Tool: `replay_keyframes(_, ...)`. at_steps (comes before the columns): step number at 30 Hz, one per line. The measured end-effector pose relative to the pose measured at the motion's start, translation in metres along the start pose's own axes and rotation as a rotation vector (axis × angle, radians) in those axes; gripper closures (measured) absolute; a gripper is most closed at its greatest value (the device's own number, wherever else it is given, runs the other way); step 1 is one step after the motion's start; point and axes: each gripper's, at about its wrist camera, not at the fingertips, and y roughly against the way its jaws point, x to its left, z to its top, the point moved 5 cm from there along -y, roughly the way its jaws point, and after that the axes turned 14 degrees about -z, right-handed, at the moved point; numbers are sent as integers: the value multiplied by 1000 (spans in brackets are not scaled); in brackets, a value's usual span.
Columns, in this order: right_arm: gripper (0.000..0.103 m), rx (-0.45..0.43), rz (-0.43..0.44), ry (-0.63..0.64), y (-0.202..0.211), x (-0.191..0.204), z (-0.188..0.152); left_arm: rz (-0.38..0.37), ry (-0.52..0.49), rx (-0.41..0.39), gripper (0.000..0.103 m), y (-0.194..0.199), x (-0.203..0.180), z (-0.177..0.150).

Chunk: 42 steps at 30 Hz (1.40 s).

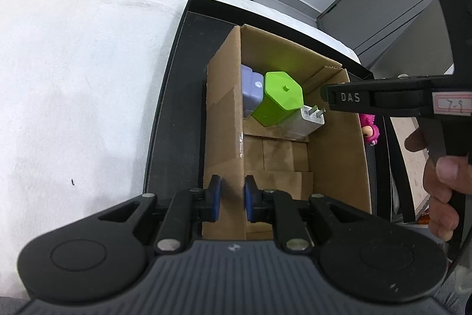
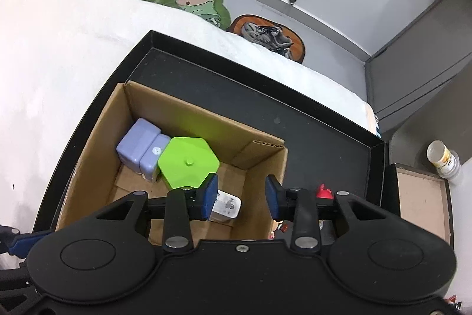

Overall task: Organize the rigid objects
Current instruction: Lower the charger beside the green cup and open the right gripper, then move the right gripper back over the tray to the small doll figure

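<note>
Left gripper (image 1: 230,198) has its jaws pinching the near left wall of the cardboard box (image 1: 224,108), which sits in a black tray (image 2: 295,108) on the white counter (image 1: 73,78). Right gripper (image 2: 241,198) hangs over the box, jaws spread, nothing between them. Inside: purple block (image 2: 138,148) at 10 o'clock, green hexagon (image 2: 187,163) beside it, white charger (image 2: 227,207) probably touching it at 5 o'clock.

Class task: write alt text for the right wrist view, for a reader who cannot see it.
An open cardboard box sits in a black tray on a white cloth, holding a green hexagonal container, a lilac case and a white plug adapter. The right gripper hangs over the box with fingers apart, empty.
</note>
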Motion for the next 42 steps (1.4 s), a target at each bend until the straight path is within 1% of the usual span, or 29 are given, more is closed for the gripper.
replay_keyframes(9,65,-45,39,-30,25,-13,-10,0,-8,-2,88,2,-2,0)
replay_keyframes(13,64,-40,54,-39,31,-21,-18,6,-11,-2,89,3,-4,-1)
replay_keyframes(16,59,-42,70,-51,34,-29,-25,11,-19,-3,89,4,-7,-1)
replay_keyframes(19,59,-44,75,-66,37,-35,-31,14,-24,-6,89,5,-9,-1)
replay_keyframes(22,55,-47,90,-99,38,-46,-39,24,-28,-5,89,5,-10,-1)
replay_keyframes(24,50,-52,91,-127,38,-54,-44,35,-27,1,89,4,-10,0)
replay_keyframes(31,43,-69,97,-208,35,-82,-64,65,-36,13,88,3,-11,-1)
replay_keyframes(33,40,-74,93,-224,33,-89,-70,73,-43,17,87,3,-12,-1)
replay_keyframes(37,36,-77,90,-257,29,-101,-82,78,-39,23,86,2,-11,-1)
replay_keyframes(39,31,-77,88,-276,26,-106,-88,59,-33,21,86,3,-10,0)
replay_keyframes(40,31,-77,86,-286,24,-108,-90,51,-30,23,86,3,-10,0)
replay_keyframes(42,30,-72,91,-312,19,-113,-96,58,-33,23,86,3,-10,0)
